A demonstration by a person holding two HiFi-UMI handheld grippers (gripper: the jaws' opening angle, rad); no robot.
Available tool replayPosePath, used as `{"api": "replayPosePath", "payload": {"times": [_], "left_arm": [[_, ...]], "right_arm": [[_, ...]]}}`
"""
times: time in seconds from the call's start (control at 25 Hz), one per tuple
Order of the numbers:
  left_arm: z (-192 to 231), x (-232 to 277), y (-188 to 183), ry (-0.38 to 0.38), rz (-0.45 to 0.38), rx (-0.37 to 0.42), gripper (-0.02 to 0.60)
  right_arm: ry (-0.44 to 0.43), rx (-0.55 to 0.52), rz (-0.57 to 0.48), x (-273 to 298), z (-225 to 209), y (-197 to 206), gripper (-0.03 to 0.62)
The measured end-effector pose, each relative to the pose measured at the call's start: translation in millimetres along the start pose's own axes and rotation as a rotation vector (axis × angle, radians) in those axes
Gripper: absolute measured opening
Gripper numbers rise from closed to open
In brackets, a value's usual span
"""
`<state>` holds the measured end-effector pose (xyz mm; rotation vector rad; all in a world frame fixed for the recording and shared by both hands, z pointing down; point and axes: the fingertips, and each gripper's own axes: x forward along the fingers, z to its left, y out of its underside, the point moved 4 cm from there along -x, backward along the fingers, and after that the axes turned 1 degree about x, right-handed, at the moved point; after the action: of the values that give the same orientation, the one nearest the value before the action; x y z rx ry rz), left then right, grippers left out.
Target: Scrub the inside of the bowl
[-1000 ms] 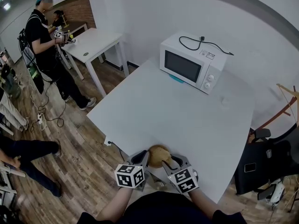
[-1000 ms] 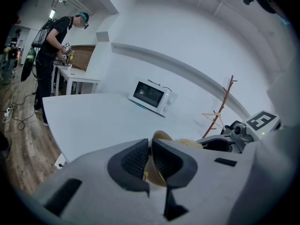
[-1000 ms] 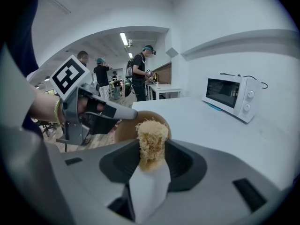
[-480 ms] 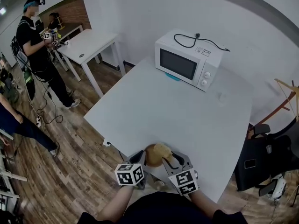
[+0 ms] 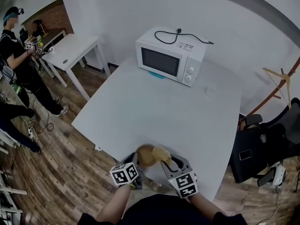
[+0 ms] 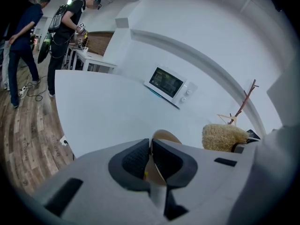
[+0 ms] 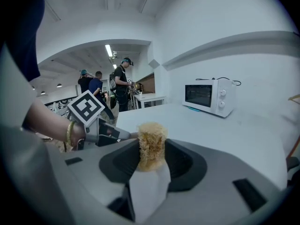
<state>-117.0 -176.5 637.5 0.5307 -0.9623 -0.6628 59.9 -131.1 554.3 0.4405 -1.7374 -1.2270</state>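
Head view: a tan bowl (image 5: 144, 156) sits at the near edge of the white desk (image 5: 164, 111), its thin rim pinched between the left tongs (image 5: 138, 161). Just beside it, the right tongs (image 5: 169, 162) are clamped on a straw-coloured fibrous scrubber (image 5: 162, 153). A white microwave (image 5: 169, 55) stands at the desk's far side.

bowl (image 5: 145, 156): shifted left, perhaps tilted | scrubber (image 5: 162, 153): now visible at its right rim
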Motion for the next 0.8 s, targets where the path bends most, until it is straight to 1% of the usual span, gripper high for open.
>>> {"api": "replayPosePath", "payload": {"times": [0.12,0.28,0.32,0.4,0.44,0.64,0.8], "left_arm": [[-2,8,3,-0.01,0.004,0.001,0.032],[-9,15,7,-0.01,0.016,0.045,0.034],[-11,16,9,-0.008,0.023,0.054,0.042],[-12,17,12,-0.003,0.037,0.064,0.128],[-13,17,12,-0.003,0.038,0.067,0.14],[-17,13,5,-0.004,0.009,0.092,0.169],[-27,5,-2,0.032,-0.013,0.173,0.184]], "right_arm": [[0.0,0.005,-0.004,-5,-1,3,0.163],[0.006,0.02,-0.011,-13,-2,9,0.163],[0.013,0.026,-0.015,-15,-3,10,0.163],[0.03,0.041,-0.027,-18,-4,12,0.163],[0.037,0.05,-0.032,-20,-4,13,0.163],[0.068,0.098,-0.037,-29,-7,21,0.163],[0.096,0.121,-0.034,-35,-4,32,0.163]]}}
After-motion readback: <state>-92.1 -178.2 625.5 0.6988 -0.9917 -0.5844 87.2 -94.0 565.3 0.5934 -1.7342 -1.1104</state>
